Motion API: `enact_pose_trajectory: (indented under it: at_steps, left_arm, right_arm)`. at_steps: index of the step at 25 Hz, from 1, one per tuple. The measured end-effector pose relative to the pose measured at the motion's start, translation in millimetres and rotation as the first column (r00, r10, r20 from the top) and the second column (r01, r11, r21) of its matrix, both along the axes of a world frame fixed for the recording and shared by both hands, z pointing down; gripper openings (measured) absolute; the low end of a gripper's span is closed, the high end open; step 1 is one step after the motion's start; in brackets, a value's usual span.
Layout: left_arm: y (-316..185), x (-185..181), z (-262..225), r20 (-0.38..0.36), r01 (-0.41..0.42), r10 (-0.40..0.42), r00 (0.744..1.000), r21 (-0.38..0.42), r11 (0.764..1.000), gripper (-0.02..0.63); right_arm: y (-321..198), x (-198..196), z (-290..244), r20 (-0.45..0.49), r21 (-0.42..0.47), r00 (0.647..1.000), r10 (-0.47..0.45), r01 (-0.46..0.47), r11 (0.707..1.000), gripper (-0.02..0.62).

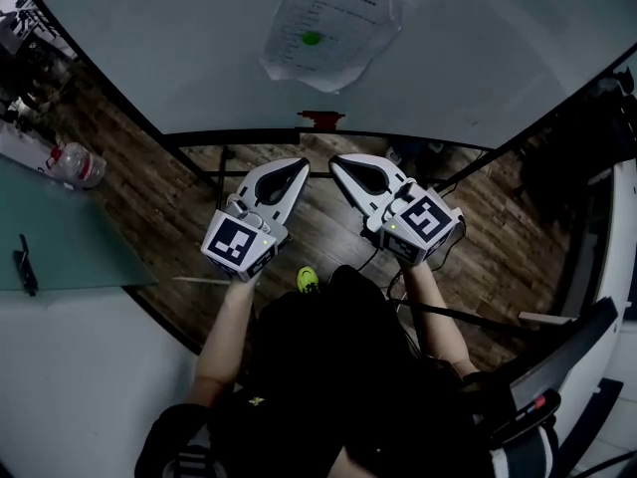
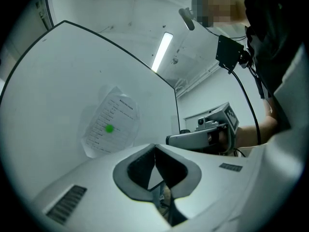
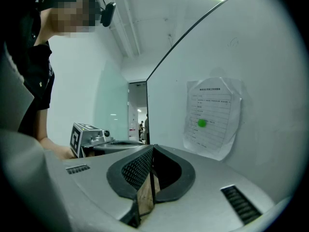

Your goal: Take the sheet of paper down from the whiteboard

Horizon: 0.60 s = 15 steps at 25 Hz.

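Here, the left claw (image 1: 299, 165) and right claw (image 1: 338, 162) are seen clenched and empty, side by side; at twelve o'clock beyond them the paper (image 1: 331, 28) is pinned to the whiteboard (image 1: 179, 48) by a green magnet (image 1: 312, 38), probably best freed first.

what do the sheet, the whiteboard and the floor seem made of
White printed sheet: thin paper, seemingly in a clear glossy sleeve, since a translucent crinkled edge surrounds it.
White whiteboard: smooth, faintly glossy panel with a dark frame; core unclear.
Brown floor: matte wood-look planks, visible grain and seams.
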<state>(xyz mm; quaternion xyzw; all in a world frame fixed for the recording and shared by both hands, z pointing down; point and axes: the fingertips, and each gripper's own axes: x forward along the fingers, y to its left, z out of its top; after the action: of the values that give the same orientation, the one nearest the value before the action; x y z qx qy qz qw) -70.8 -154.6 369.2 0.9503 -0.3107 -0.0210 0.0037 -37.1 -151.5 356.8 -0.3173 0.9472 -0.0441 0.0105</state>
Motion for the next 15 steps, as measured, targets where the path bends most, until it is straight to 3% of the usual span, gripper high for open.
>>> enact_pose_trajectory:
  at_steps: [15]
  left_arm:
    - [-45,4,-13,0.025,0.05,-0.05,0.998,0.024,0.998,0.02]
  right_arm:
    - [-52,7,-5,0.028,0.01,1.0,-0.009,0.008,1.0,-0.006]
